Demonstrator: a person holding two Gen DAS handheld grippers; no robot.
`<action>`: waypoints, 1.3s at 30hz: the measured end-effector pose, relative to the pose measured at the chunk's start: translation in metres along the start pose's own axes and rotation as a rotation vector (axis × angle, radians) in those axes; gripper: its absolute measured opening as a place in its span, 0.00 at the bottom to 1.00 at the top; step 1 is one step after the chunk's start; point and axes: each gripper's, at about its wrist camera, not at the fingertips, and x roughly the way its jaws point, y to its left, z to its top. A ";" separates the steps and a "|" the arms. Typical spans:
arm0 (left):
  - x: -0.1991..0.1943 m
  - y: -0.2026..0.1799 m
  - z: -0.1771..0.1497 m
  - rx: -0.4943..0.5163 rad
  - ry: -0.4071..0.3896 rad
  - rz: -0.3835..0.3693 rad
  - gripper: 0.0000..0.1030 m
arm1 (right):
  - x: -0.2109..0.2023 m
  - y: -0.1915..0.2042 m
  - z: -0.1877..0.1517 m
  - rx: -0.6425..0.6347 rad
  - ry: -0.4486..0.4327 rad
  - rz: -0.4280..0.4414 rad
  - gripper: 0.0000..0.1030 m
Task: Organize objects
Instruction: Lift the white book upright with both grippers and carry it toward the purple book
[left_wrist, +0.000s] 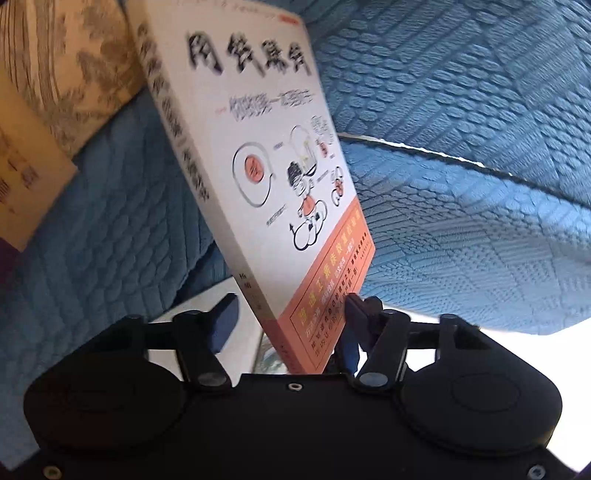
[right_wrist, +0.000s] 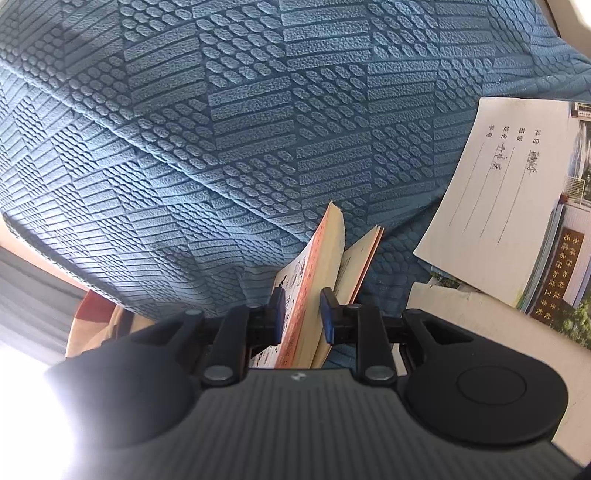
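Your left gripper (left_wrist: 288, 321) stands about half open, the white book (left_wrist: 258, 177) loose between its jaws above the blue sofa (left_wrist: 461, 92), while your right gripper (right_wrist: 301, 314) clamps an orange-edged book (right_wrist: 314, 280).

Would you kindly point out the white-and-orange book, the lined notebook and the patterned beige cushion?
white-and-orange book (left_wrist: 258, 122): left wrist view, white front cover.
lined notebook (right_wrist: 495, 184): right wrist view, lined cover panel.
patterned beige cushion (left_wrist: 70, 55): left wrist view, its fabric face.
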 end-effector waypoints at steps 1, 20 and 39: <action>0.003 0.001 0.000 -0.006 -0.007 0.000 0.50 | 0.000 0.000 -0.001 0.001 0.002 0.003 0.23; -0.012 -0.030 0.001 0.109 -0.075 0.047 0.14 | -0.005 -0.019 -0.008 0.173 0.026 -0.004 0.25; -0.030 -0.046 -0.001 0.193 -0.115 0.114 0.14 | 0.023 -0.030 -0.013 0.333 0.085 0.025 0.65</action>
